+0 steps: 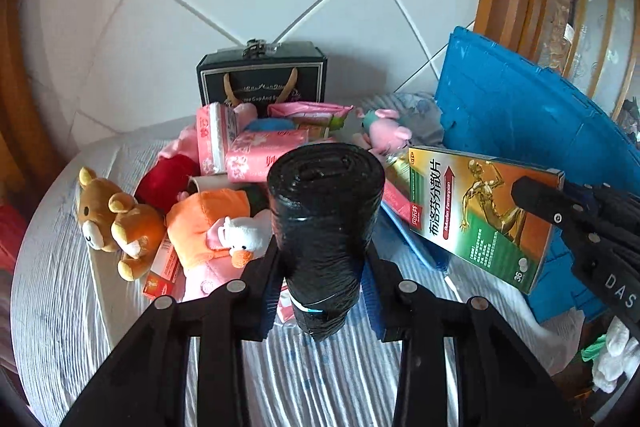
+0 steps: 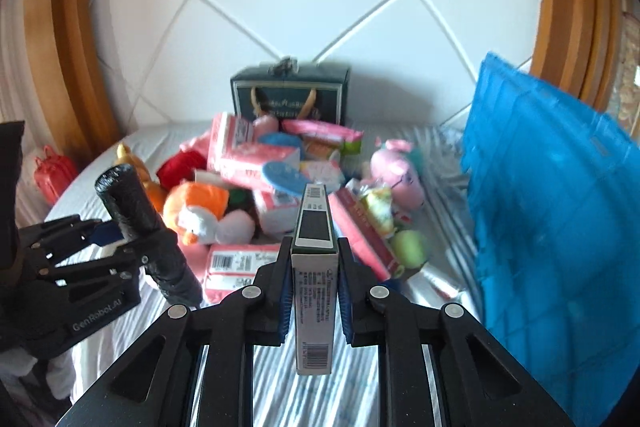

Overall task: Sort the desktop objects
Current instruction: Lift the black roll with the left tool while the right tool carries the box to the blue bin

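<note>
- Left gripper [image 1: 323, 259], one: jaws closed around one black roll of bin bags [image 1: 324, 223], held off the bed; the roll stands nearly upright between the blue finger pads, its coiled end toward the pile.
- Right gripper [image 2: 312, 285], one: jaws clamped on one medicine box [image 2: 313, 267], gripped by its two broad faces, narrow barcode edge up. The left view shows its printed face with a golden running figure and Chinese lettering, raised beside the blue crate.
- Blue plastic crate [image 1: 520, 99], one: stands tilted at the right edge of the bed; its contents cannot be made out from either view.
- Black gift bag [image 1: 262, 75], one: upright against the tiled wall behind the pile, beige cord handles hanging on its front, top clipped shut; its contents are hidden.
- Pink tissue packs [image 1: 264, 157], at least three in the left view: heaped at the pile's centre, one standing on end.
- Plush toys, four countable in the left view: one brown bear [image 1: 116, 223] lying at the pile's left; one white duck in an orange hood [image 1: 224, 231] just beside the bear; one pink pig [image 1: 386, 133] toward the crate; one red plush item [image 1: 168, 179], its form unclear.
- Blue round lid [image 2: 285, 175], one: resting on the tissue packs.
- Small orange-red carton [image 1: 162, 275], one: lying under the duck's edge.
- Striped white bedsheet [image 1: 312, 379], one: carries the whole pile.
</note>
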Demonstrator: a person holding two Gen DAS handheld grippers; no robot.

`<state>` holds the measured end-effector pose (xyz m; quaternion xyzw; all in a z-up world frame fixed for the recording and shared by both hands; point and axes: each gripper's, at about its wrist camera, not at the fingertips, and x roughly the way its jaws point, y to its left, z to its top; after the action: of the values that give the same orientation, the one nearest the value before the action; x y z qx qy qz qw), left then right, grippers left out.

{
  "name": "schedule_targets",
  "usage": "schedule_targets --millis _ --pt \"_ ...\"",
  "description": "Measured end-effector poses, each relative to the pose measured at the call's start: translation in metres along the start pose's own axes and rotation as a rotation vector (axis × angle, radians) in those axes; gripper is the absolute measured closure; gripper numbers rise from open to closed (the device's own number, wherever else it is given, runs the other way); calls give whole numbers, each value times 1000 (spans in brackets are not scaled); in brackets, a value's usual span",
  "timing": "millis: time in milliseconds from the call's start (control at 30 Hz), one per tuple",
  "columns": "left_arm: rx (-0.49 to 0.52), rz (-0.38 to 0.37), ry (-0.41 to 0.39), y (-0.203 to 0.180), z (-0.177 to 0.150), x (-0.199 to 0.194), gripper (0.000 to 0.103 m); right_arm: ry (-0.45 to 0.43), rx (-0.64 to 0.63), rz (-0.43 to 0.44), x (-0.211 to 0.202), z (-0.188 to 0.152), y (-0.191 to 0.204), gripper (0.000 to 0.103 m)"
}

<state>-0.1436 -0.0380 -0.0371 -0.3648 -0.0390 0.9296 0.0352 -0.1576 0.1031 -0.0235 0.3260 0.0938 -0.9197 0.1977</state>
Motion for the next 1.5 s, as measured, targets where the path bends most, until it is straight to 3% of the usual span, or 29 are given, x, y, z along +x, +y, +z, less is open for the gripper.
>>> schedule_targets --millis 200,433,600,800,1033,1367,1500 --pt "59 -41 -99 -58 34 -33 68 -145 39 -52 -64 24 -41 84" --pt "117 -133 -210 -155 91 -67 68 -306 85 -106 -140 60 -115 84" --pt "165 -209 -252 -235 122 -81 68 -398 102 -233 -192 70 -178 84" --pt "208 -297 -184 -335 145 -64 68 -345 148 -369 -200 49 -262 84" --pt "278 -290 26 -420 124 -11 68 -183 243 -424 -175 2 -355 84" --pt "293 -225 173 -446 92 9 67 -18 290 -413 -150 -59 -398 84" --pt "280 -181 111 -440 90 2 65 -2 285 -418 -145 -64 -407 82"
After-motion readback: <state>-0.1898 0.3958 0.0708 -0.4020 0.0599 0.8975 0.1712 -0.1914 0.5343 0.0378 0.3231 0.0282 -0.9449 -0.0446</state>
